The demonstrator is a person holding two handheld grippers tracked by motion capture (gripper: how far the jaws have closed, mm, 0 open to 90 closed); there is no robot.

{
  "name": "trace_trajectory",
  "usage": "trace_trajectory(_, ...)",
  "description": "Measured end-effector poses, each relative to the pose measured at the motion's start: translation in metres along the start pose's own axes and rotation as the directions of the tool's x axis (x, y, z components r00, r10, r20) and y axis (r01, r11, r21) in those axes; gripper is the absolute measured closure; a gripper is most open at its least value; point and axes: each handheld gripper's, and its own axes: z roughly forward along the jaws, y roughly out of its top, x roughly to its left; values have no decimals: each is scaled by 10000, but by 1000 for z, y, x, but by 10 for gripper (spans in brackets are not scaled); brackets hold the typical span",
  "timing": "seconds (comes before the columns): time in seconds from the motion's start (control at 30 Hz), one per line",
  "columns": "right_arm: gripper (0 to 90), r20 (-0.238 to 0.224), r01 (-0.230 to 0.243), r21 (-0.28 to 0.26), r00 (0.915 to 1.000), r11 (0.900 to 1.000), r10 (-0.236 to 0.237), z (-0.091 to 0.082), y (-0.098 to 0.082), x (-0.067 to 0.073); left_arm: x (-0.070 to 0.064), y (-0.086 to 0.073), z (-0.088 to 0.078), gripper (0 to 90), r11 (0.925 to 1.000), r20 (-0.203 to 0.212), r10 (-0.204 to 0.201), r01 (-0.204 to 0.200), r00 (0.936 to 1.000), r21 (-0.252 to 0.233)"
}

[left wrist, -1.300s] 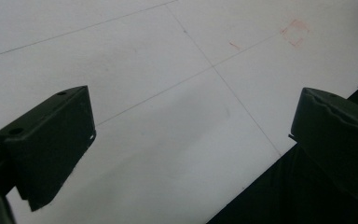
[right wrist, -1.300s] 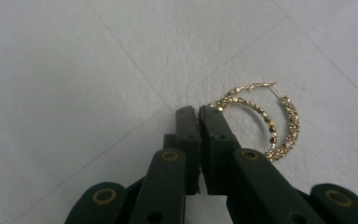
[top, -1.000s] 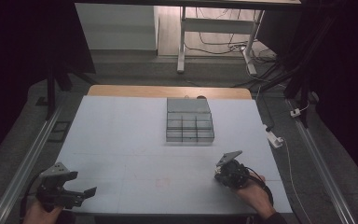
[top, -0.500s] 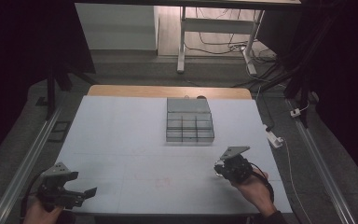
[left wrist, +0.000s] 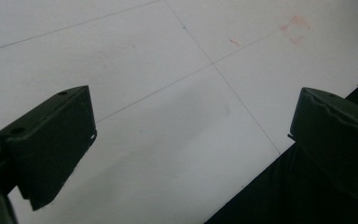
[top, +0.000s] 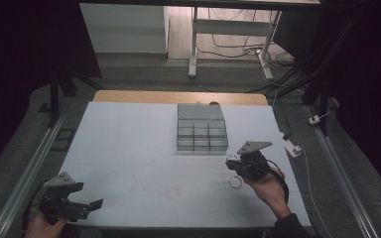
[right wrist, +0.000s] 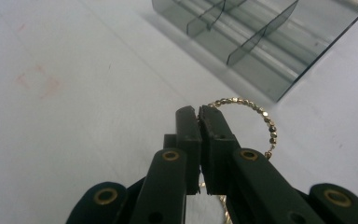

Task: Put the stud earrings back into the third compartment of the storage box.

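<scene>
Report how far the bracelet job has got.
Done: the right gripper has its fingers shut on the gold beaded bracelet. In hand: it holds it just above the table, short of the clear divided box. Left: carrying it to the box, likely into a compartment. The left gripper is open, idle.

Compartment box [top: 201,134] sits mid-table [top: 129,148]; red marks [right wrist: 37,81] on the surface; white plug [top: 291,147] at the right edge.

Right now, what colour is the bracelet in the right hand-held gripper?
Gold, a string of small beads; the bracelet shows best in the right gripper view.
</scene>
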Motion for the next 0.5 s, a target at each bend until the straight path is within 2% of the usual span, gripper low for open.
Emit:
trace_trajectory(0.17, 877, 17, -77, -290, 10000, 9996, 77, 4, 10, -5, 0, 0, 0, 4, 10000, 3, -11, 11, 10000, -5)
trace_trajectory(0.5, 877, 118, -16, -514, 9999, 9987, 22, 17, 32, -10, 0, 0, 0, 4, 10000, 20, -33, 33, 10000, -16)
